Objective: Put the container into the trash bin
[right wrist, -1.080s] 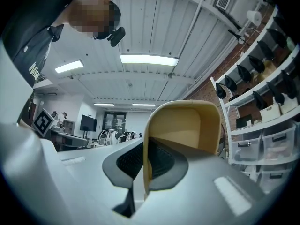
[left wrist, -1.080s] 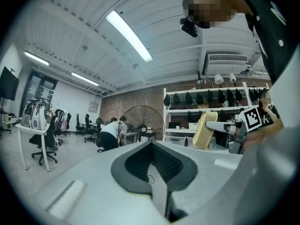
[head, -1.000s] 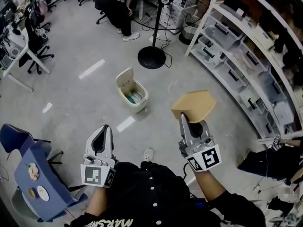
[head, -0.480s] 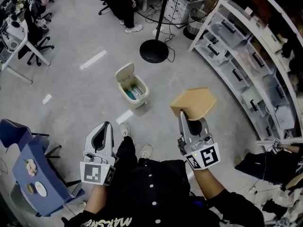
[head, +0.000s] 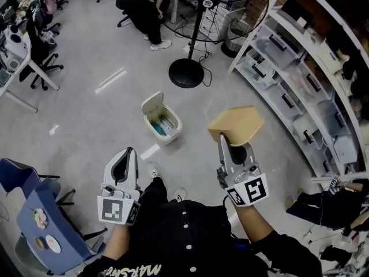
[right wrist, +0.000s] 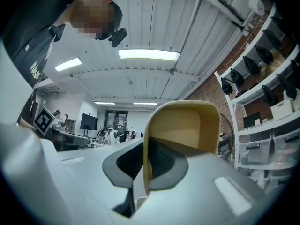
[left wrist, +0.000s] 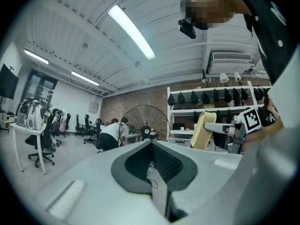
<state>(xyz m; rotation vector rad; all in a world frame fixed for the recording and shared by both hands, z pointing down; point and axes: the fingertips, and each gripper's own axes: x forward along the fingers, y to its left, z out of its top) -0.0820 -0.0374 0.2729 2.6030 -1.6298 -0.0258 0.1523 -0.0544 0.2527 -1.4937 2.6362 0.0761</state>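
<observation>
A tan container [head: 236,124] is held up in the air by its rim, with my right gripper [head: 223,143] shut on it. In the right gripper view the container [right wrist: 183,125] fills the middle, its wall clamped between the jaws. The small cream trash bin [head: 160,118] stands on the floor ahead and to the left, lid tipped back, with bluish items inside. My left gripper [head: 122,167] is shut and holds nothing. In the left gripper view the left gripper [left wrist: 152,165] has its pads pressed together, and the container [left wrist: 203,131] shows at the right.
White shelving [head: 300,79] with clear boxes runs along the right. A standing fan's round base [head: 185,73] sits beyond the bin, and a person [head: 138,10] bends over further back. A blue chair [head: 34,212] is at lower left, desks and office chairs [head: 40,45] at far left.
The view has moved forward a little: the bin has shifted up and nearer the centre line. Both grippers keep their pose and the container stays gripped.
</observation>
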